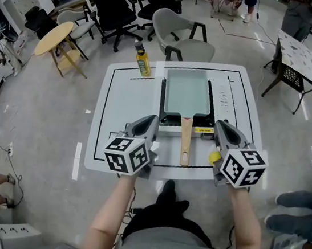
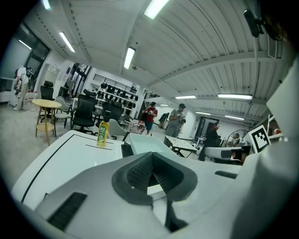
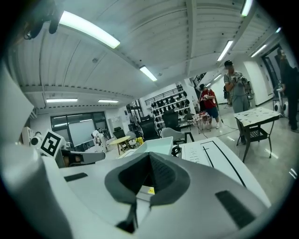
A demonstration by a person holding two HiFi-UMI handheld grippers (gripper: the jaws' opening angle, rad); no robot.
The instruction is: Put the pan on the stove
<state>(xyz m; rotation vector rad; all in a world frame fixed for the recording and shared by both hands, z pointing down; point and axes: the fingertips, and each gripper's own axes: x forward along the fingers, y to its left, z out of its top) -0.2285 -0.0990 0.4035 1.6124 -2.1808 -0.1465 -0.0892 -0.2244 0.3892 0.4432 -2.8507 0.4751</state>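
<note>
My one empty pan (image 1: 188, 91) sits on the one stove (image 1: 201, 123) on the tabletop (image 1: 125, 105), one yellow bottle (image 1: 143, 60) stands near it, and my left tongs (image 1: 152, 120) and right tongs (image 1: 220, 128) are both pressed together, pinching nothing.

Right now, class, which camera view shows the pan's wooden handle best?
The head view: the wooden handle lies whole, seen from above. Both gripper views catch only the pan's pale wall; the handle is out of sight there.
</note>
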